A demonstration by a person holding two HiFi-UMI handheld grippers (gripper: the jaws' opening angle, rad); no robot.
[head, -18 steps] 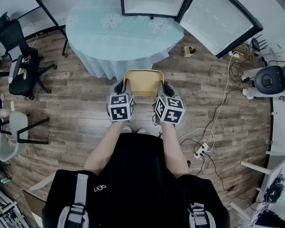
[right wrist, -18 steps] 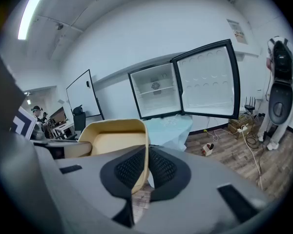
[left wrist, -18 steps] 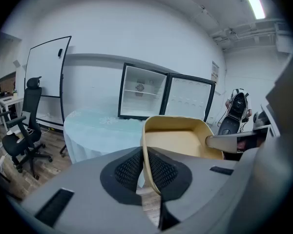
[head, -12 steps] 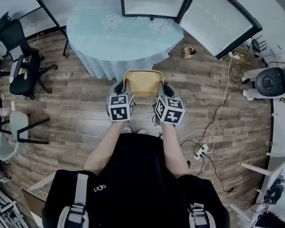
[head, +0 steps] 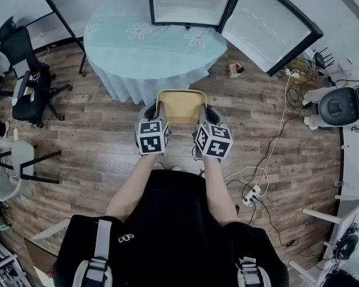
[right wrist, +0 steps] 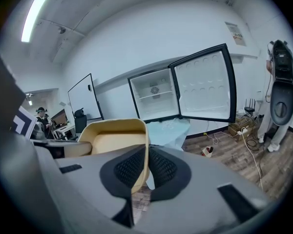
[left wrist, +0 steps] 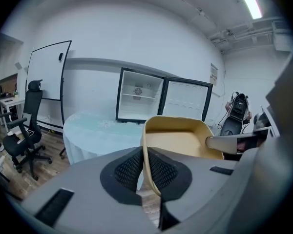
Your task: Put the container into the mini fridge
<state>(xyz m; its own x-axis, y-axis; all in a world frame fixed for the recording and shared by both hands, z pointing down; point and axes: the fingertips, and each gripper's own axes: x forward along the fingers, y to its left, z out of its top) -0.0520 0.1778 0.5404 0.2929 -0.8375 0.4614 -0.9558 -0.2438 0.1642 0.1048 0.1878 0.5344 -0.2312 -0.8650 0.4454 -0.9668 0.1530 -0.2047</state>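
Note:
A tan rectangular container (head: 180, 105) hangs in the air between my two grippers, above the wooden floor. My left gripper (head: 151, 113) is shut on its left wall (left wrist: 145, 150), which sits between the black pads. My right gripper (head: 206, 115) is shut on its right wall (right wrist: 144, 150). The container (left wrist: 180, 139) is empty inside. The mini fridge (head: 188, 0) stands open on the round table (head: 143, 46) ahead, its door (head: 269, 31) swung out to the right. In the left gripper view the fridge (left wrist: 136, 100) shows white shelves; in the right gripper view the fridge (right wrist: 156, 99) stands beyond the container (right wrist: 115, 139).
A black office chair (head: 24, 70) stands at the left, a grey chair (head: 15, 169) below it. Cables and a power strip (head: 251, 193) lie on the floor at the right. A black round device (head: 338, 100) stands at the far right. A small box (head: 234, 70) lies beside the table.
The table and open fridge have shifted slightly down and closer in the head view. Both grippers keep the container between them as before.

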